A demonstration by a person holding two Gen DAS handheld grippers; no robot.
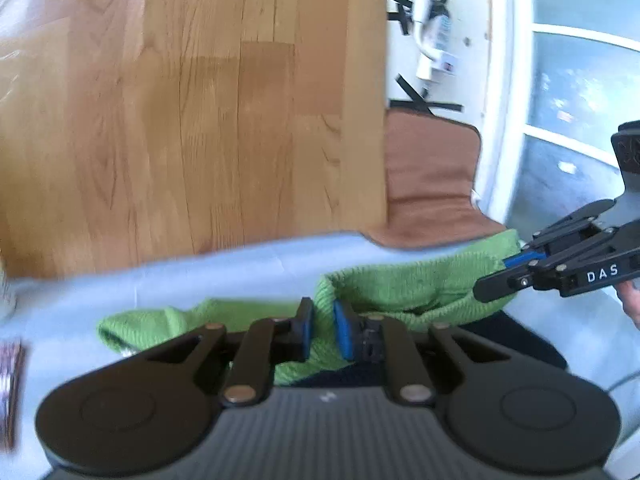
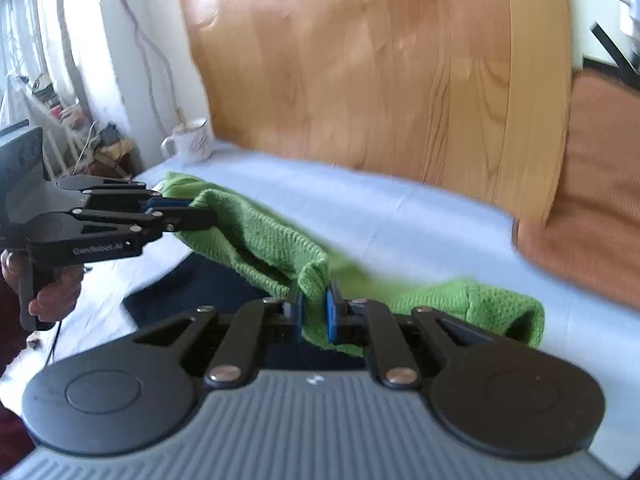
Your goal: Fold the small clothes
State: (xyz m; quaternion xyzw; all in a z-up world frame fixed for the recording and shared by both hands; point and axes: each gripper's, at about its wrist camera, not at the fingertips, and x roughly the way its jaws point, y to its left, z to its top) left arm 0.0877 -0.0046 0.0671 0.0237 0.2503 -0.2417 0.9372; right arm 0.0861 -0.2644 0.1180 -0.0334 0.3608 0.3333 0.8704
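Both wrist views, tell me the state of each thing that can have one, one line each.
Left gripper: shut on the green knit garment.
Right gripper: shut on the green knit garment.
Green knit garment: pinched at two spots, partly lifted, sagging between them, not folded flat.
Dark cloth: lying flat on the light blue sheet.
White mug: upright; contents cannot be seen.
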